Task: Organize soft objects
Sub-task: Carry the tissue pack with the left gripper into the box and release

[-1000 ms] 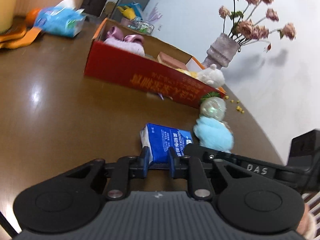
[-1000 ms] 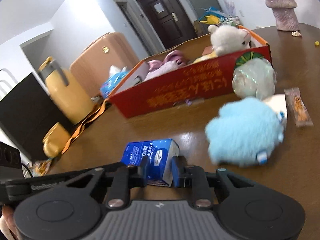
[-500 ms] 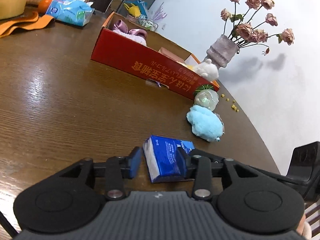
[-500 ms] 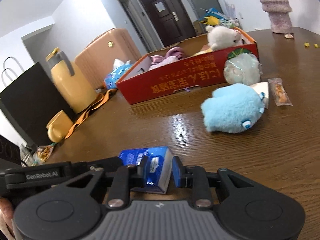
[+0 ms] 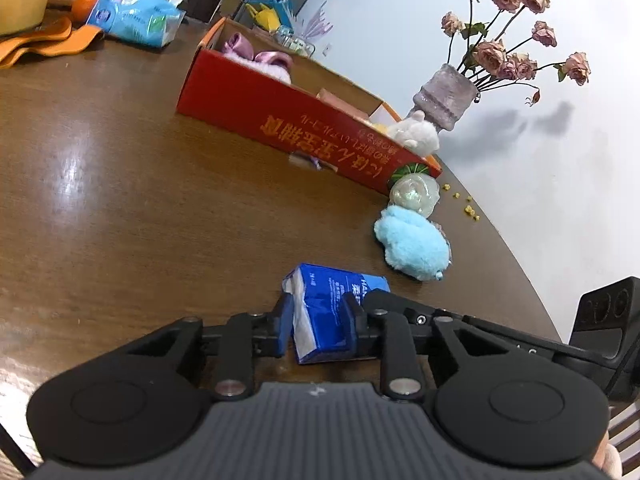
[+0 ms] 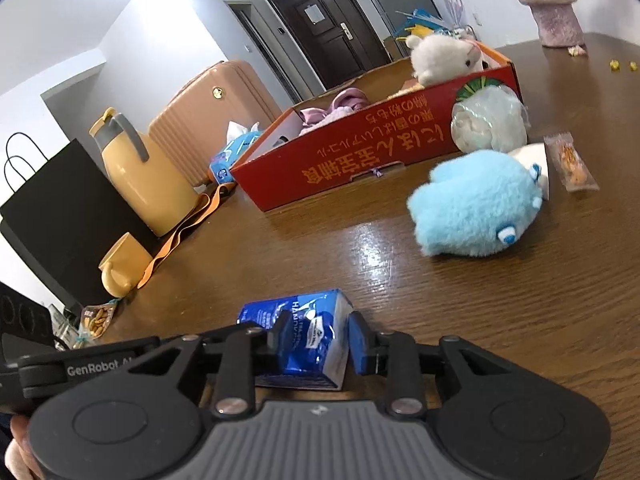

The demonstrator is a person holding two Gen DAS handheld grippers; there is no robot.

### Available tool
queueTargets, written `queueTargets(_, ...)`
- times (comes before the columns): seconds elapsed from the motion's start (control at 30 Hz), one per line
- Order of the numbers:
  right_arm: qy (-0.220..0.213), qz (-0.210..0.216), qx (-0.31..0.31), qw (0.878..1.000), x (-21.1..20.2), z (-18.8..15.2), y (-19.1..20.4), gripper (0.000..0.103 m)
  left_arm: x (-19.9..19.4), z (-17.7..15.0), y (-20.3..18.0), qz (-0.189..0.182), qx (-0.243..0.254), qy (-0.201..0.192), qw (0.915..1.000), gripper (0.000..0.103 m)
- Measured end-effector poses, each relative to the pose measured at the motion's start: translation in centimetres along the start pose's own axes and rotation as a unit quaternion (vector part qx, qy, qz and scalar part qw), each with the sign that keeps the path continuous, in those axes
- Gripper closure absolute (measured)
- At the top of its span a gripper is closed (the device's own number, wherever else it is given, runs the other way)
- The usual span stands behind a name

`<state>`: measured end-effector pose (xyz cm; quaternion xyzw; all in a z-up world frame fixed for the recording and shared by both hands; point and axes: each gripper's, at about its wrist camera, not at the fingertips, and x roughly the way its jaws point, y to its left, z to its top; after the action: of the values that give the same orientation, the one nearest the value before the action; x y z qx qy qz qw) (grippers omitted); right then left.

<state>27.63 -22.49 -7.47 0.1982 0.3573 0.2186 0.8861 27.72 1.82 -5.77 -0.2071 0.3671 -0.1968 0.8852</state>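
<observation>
A dark blue tissue pack (image 5: 336,312) (image 6: 308,340) sits low over the brown table (image 5: 120,200), held from both sides. My left gripper (image 5: 316,320) is closing, its pads pressing the pack's crumpled white end. My right gripper (image 6: 316,336) holds the other end, its jaws easing open while the pads still touch the pack. A light blue plush (image 5: 412,244) (image 6: 476,204) lies beyond the pack. Behind it a cellophane-wrapped ball (image 5: 414,196) (image 6: 488,124) leans on the red box (image 5: 280,112) (image 6: 360,160). The box holds a white plush (image 6: 440,58) and pink soft things (image 6: 340,106).
A vase of dried roses (image 5: 444,96) stands past the box by the wall. A snack packet (image 6: 570,160) lies right of the blue plush. A yellow jug (image 6: 140,176), a yellow cup (image 6: 120,272), a black bag (image 6: 60,216) and a light blue tissue bag (image 5: 136,16) stand at the left.
Both grippers drew back from the box with the pack, leaving the blue plush farther off. My left gripper opened wide off the pack, then closed on it again.
</observation>
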Motion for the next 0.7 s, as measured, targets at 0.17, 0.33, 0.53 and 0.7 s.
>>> queueTargets(0.17, -0.045, -0.005, -0.037, 0.998, -1.1, 3.8, 1.4, 0.075, -0.1, 4.4, -2.0, -0.017, 0.032, -0.046, 0.9983, 0.079)
queueTargets(0.33, -0.087, -0.015, -0.093, 0.992, 0.0, 12.7, 2.4, 0.075, 2.1, 13.0, -4.3, -0.021, 0.070, -0.077, 0.9944, 0.079)
queueTargets(0.53, -0.047, -0.038, -0.071, 0.996, 7.1, 24.9, 0.0, 0.075, 10.6, 24.1, -3.4, -0.005, 0.040, -0.054, 0.9977, 0.078)
queueTargets(0.7, 0.007, -0.075, -0.037, 0.996, 15.0, 31.2, -3.3, 0.076, 18.9, 28.6, -0.4, 0.026, 0.001, -0.009, 0.9996, 0.079)
